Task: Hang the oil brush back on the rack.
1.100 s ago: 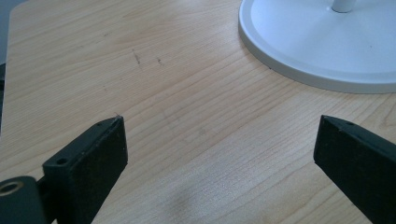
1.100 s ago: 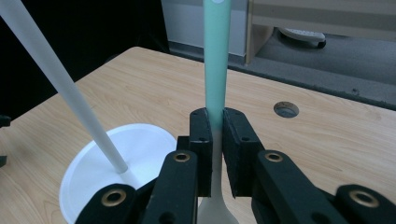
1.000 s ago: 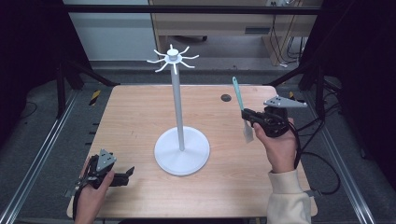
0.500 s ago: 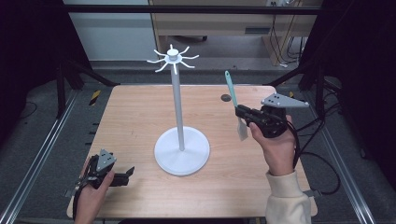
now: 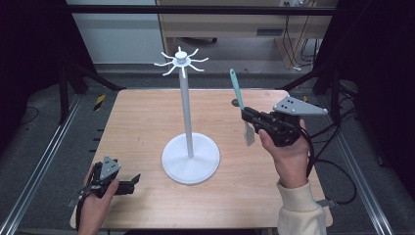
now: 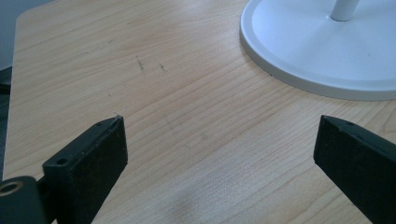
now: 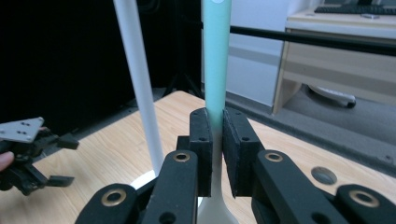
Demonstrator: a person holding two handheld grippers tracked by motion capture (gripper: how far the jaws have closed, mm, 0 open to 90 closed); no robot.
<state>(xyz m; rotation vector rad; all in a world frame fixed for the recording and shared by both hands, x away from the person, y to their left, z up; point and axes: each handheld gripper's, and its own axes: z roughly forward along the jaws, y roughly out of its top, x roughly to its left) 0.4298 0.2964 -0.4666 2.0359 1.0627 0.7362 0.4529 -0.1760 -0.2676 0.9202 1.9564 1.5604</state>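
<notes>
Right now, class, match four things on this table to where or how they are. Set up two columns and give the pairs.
Things:
1. spatula
2. stand
3. left gripper
4. right gripper

States:
A. open, low over the table's near left corner
B. white, standing mid-table
C. shut on a handle
D. teal handle up, blade down

Pairs: 1-D, 2-B, 3-A, 4-C

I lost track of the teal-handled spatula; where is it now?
In the high view the spatula is held off the table in the right gripper, handle up, right of the white stand.
</notes>
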